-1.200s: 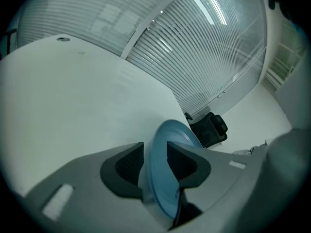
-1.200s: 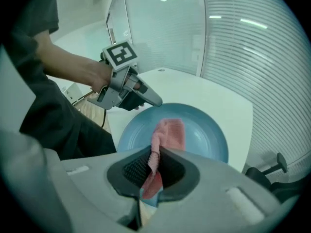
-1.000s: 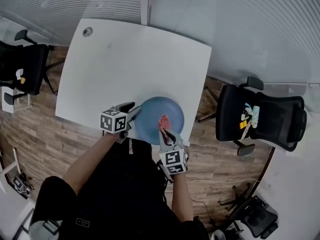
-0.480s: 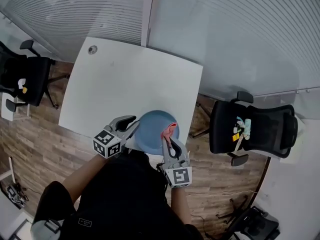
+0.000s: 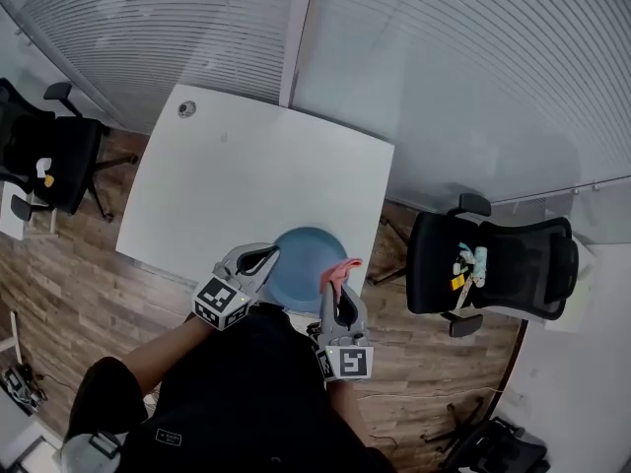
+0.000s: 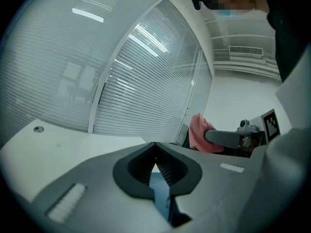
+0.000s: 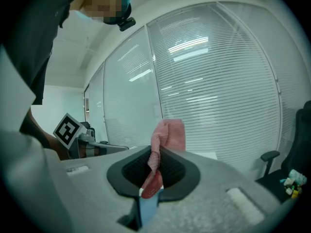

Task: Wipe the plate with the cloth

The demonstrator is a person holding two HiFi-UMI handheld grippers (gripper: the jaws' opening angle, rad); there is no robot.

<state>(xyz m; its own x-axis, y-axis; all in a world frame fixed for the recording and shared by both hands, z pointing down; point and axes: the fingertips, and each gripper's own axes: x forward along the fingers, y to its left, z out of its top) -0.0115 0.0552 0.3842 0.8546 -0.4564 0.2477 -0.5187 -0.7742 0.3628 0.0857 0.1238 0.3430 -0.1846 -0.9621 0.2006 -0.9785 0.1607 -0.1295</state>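
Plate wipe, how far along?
Done: the cloth is picked up, pinched in the right claw.
In hand: that claw holds it at the right rim of the plate. The left claw has just closed by the left rim; whether it grips the rim I can't tell.
Left, as far as I can judge: the wiping itself. The cloth isn't seen pressed on the plate.

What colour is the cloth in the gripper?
The cloth is pink; the right gripper view shows it best.
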